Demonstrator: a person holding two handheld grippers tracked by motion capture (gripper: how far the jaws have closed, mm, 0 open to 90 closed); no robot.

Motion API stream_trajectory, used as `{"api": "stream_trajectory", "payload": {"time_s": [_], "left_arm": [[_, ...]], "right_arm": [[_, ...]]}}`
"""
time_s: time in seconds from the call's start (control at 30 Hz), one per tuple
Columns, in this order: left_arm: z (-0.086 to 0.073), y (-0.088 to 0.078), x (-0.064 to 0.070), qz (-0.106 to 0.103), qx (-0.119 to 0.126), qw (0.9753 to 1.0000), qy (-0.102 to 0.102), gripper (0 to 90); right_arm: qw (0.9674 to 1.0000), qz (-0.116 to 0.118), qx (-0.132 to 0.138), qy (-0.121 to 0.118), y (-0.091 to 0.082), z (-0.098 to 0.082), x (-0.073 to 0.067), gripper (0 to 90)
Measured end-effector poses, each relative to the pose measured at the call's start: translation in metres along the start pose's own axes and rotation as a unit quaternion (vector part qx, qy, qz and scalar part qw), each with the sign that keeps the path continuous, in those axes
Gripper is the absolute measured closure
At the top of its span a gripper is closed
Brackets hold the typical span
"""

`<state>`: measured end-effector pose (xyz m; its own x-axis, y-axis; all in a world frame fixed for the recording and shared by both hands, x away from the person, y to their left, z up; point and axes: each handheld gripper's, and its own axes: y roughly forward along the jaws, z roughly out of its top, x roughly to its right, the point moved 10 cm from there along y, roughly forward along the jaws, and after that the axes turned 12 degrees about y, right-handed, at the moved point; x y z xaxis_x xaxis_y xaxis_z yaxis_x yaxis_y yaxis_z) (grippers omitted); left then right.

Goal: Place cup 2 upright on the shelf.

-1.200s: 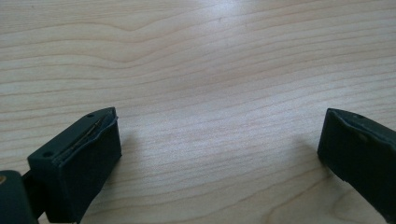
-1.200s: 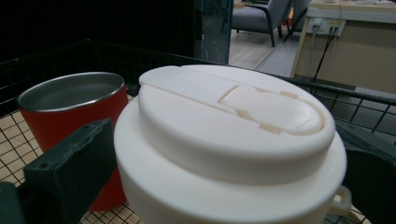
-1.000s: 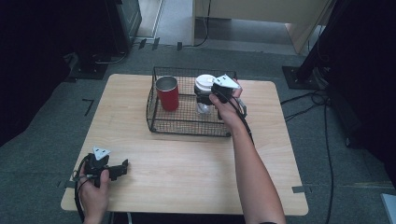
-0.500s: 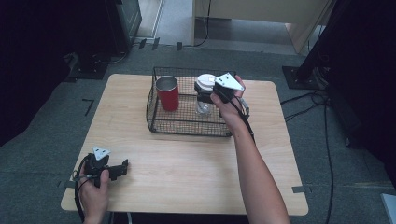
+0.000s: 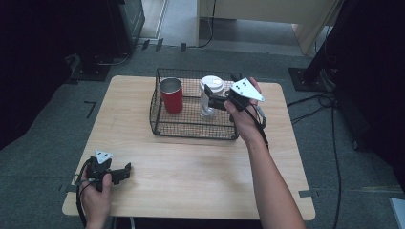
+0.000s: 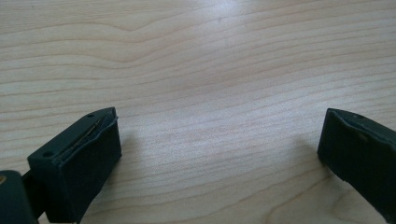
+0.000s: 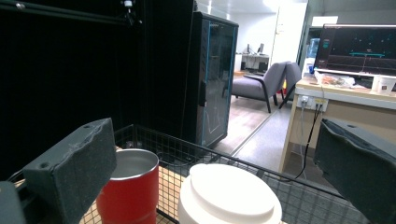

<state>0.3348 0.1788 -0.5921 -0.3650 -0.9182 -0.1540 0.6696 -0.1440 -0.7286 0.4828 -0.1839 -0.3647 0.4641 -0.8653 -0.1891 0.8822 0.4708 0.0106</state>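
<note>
A black wire basket [image 5: 191, 128] stands at the far middle of the wooden table [image 5: 191, 171]. Inside it are a red metal cup [image 5: 171, 95] on the left and a white-lidded cup [image 5: 211, 94] on the right. My right gripper [image 5: 207, 98] hovers open at the basket's right side, its jaws spread on either side of the white-lidded cup [image 7: 231, 196] without touching; the red cup [image 7: 128, 189] is to its left. My left gripper [image 5: 125, 171] rests open on the table's near left corner, nothing between its jaws [image 6: 219, 154].
The basket's rim [image 7: 224, 156] runs across behind the cups. Around the table are grey carpet, a dark cabinet [image 5: 126, 19] at the back left and cables [image 5: 329, 102] on the floor to the right.
My right gripper has drifted slightly right and back from the white-lidded cup. The left gripper has not moved.
</note>
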Motion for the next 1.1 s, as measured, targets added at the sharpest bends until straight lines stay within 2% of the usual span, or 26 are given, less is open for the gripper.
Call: {"api": "stream_trajectory", "payload": {"time_s": [0.37, 0.63, 1.1], "left_arm": [[0.000, 0.000, 0.000, 0.000, 0.001, 1.0000, 0.000, 0.0], [0.000, 0.000, 0.000, 0.000, 0.001, 1.0000, 0.000, 0.0], [0.000, 0.000, 0.000, 0.000, 0.000, 1.0000, 0.000, 0.0]], "right_arm": [[0.9999, -0.007, 0.014, -0.002, -0.048, -0.003, 0.015, 0.0], [0.9996, -0.017, 0.021, 0.000, -0.076, -0.010, 0.025, 0.0], [0.9988, -0.047, 0.008, 0.011, -0.117, -0.039, 0.050, 0.0]]}}
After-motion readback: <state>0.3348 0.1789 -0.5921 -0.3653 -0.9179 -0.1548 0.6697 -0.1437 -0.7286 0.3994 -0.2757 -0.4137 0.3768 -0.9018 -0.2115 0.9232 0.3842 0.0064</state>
